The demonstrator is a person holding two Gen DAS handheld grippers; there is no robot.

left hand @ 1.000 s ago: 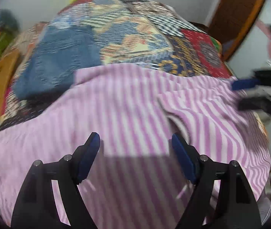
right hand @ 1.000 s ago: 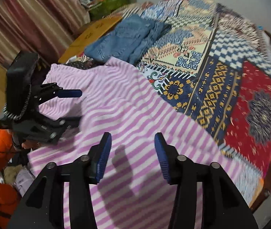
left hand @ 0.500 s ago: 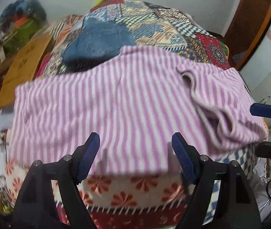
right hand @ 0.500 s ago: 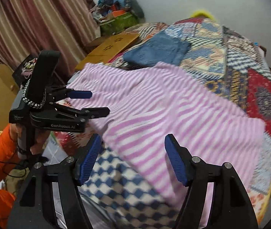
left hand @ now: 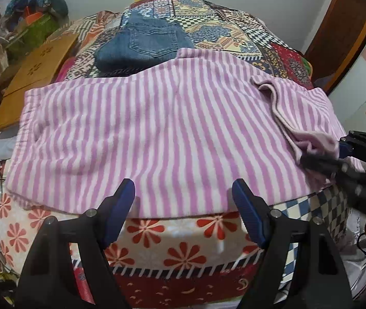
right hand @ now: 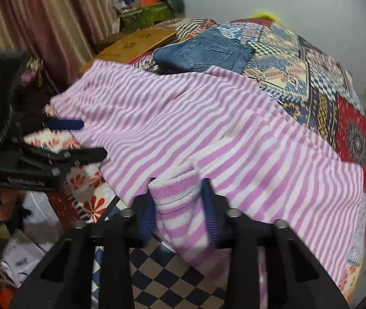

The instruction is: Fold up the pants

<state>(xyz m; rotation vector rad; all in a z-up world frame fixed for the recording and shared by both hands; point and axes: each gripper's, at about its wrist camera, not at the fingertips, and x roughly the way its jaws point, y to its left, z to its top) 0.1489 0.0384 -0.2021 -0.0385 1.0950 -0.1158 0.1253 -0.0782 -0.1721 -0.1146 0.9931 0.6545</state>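
Pink-and-white striped pants lie spread across the near part of the bed. My left gripper hovers open at their near hem with nothing between its fingers; in the right wrist view it stands open by the left end of the pants. The jaws of my right gripper are closing, and a bunched fold of the striped fabric is squeezed between the pads. In the left wrist view that gripper is blurred at the right end of the pants, on a turned-up pale fold.
Folded blue jeans lie behind the pants on the patchwork quilt. A floral blanket hangs over the bed's near side. A brown board and a pile of clutter are to the left, by a striped curtain.
Both grippers drew back from over the pants to the bed's near edge. The right jaws widened, then closed on a fold of striped fabric. The left stayed open.
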